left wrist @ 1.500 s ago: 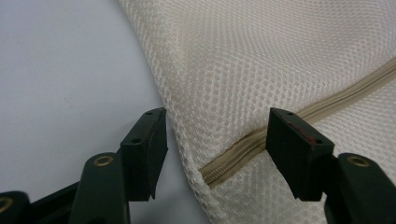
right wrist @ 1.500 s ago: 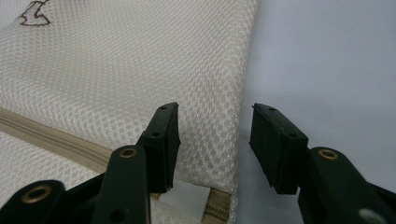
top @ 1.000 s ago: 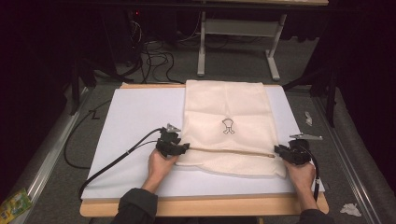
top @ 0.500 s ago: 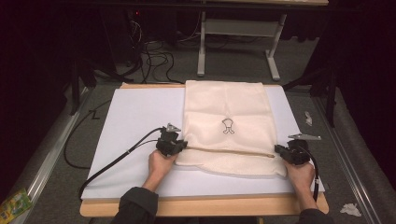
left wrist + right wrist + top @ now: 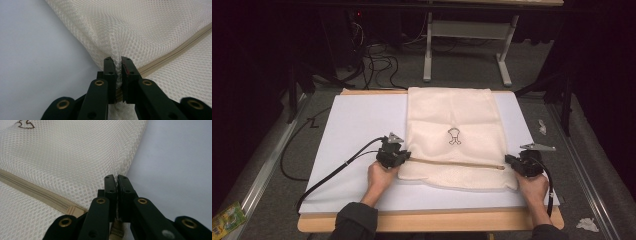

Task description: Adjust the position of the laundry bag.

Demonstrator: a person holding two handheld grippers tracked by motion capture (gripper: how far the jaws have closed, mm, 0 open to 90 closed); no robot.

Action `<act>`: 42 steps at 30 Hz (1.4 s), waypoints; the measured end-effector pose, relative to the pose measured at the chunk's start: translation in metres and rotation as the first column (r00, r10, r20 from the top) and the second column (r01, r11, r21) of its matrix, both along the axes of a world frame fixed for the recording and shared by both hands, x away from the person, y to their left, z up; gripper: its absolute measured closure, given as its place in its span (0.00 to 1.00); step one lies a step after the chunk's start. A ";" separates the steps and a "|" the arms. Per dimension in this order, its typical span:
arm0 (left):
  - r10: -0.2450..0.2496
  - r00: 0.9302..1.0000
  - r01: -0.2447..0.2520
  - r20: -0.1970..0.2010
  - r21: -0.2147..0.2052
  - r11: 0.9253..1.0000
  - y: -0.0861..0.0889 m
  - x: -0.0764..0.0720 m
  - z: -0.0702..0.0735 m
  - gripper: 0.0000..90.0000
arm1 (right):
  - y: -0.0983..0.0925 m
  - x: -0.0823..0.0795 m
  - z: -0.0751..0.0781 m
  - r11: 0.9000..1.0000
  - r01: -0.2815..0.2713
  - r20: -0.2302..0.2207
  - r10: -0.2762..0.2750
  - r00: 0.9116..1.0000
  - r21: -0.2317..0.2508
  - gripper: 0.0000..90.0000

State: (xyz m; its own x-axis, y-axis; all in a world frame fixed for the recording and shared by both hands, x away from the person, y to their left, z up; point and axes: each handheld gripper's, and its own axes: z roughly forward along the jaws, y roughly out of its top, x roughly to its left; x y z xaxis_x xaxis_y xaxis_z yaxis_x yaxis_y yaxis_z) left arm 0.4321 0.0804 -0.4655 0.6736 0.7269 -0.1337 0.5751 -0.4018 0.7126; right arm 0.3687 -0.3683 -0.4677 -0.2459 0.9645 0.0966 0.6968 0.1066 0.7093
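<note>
Now mesh bag (image 5: pixel 452 137) (zipper side) between each pinching tool (image 5: pixel 398 158)

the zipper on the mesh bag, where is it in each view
High view: the zipper runs level across the near part of the mesh bag, between the left gripper and the right gripper.
Left gripper view: it slants from the jaws up to the right edge.
Right gripper view: it slants from the left edge down to the jaws.
Shared landmark: the white board beside the bag.
</note>
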 end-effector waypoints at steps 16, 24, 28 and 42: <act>0.030 1.000 -0.030 0.010 -0.009 1.000 0.022 -0.006 0.005 0.93 | 0.019 0.002 0.006 0.998 -0.057 0.011 0.057 0.998 0.004 0.98; 0.041 0.999 -0.041 0.025 -0.010 0.999 0.032 -0.010 0.010 0.93 | 0.026 0.003 0.007 0.996 -0.088 0.017 0.087 0.996 0.001 0.98; 0.052 0.998 -0.052 0.028 -0.016 0.999 0.038 -0.012 0.011 0.93 | 0.032 0.003 0.008 0.996 -0.094 0.011 0.094 0.996 0.010 0.98; 0.078 0.997 -0.078 0.026 -0.027 0.997 0.055 -0.018 0.012 0.93 | 0.045 0.004 0.008 0.991 -0.127 0.018 0.126 0.992 0.029 0.98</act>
